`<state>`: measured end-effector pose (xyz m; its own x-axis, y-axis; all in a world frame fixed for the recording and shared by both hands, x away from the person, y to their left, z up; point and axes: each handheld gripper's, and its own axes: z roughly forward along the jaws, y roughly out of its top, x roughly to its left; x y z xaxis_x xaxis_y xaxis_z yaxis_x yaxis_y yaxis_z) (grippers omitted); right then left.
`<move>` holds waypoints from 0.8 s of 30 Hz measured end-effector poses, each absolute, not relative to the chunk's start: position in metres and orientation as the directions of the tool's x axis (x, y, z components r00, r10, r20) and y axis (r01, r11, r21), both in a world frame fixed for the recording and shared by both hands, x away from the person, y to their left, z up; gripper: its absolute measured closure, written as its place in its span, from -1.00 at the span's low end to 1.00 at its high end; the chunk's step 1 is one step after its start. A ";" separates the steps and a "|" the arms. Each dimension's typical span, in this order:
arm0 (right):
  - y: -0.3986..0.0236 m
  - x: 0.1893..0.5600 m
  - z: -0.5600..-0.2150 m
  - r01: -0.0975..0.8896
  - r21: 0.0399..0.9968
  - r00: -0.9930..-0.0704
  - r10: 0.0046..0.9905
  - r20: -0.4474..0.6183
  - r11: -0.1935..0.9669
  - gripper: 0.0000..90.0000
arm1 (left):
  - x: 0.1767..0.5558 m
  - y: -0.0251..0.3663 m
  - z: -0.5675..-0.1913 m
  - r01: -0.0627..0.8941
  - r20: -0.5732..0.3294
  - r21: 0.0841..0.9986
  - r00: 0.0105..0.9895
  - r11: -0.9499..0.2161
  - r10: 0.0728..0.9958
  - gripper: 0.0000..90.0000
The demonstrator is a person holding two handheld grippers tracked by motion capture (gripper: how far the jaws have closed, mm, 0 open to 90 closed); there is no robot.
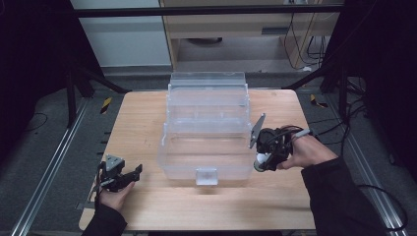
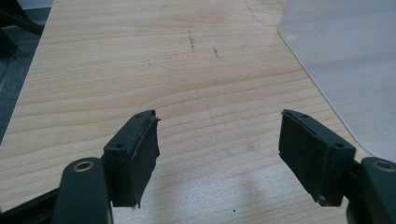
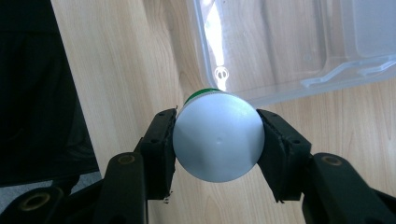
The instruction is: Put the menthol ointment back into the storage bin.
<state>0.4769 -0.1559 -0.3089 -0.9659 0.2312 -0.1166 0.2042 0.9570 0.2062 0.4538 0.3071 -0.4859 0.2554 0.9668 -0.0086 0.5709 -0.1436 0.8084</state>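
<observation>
A clear plastic box with stepped open trays stands in the middle of the wooden table. My right gripper hovers by the box's right front corner, shut on a white round-ended container with a green band; both pads press its sides. The box's clear wall lies just beyond it. My left gripper rests at the table's front left, held by a hand, open with nothing between its pads. A corner of the box shows at the upper right of the left gripper view.
The table's left edge and front edge are close to the left gripper. A latch tab sticks out of the box's front. Dark frame bars and cables surround the table on the floor.
</observation>
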 end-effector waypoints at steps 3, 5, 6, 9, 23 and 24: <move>-0.154 0.480 -0.306 0.203 0.214 -0.966 0.231 -0.116 0.955 0.12 | 0.454 0.307 -0.486 0.571 -0.008 0.808 0.256 -0.145 0.967 -0.38; -0.153 0.482 -0.304 0.207 0.222 -0.965 0.236 -0.113 0.953 0.12 | 0.454 0.307 -0.486 0.570 -0.008 0.809 0.257 -0.145 0.966 -0.38; -0.152 0.484 -0.304 0.203 0.226 -0.965 0.233 -0.116 0.953 0.12 | 0.454 0.307 -0.486 0.570 -0.008 0.808 0.258 -0.146 0.966 -0.38; -0.150 0.487 -0.303 0.203 0.224 -0.965 0.233 -0.120 0.953 0.12 | 0.454 0.307 -0.486 0.570 -0.008 0.809 0.256 -0.144 0.967 -0.38; -0.139 0.510 -0.308 0.219 0.246 -0.962 0.251 -0.109 0.944 0.12 | 0.454 0.307 -0.486 0.569 -0.009 0.810 0.256 -0.143 0.967 -0.38; -0.138 0.511 -0.309 0.222 0.247 -0.961 0.254 -0.108 0.943 0.12 | 0.454 0.307 -0.486 0.568 -0.010 0.810 0.255 -0.142 0.967 -0.38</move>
<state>0.5114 -0.1382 -0.3093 -0.9611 0.2545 -0.1075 0.2221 0.9432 0.2470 0.4541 0.3074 -0.4857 0.2550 0.9669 -0.0095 0.5684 -0.1419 0.8105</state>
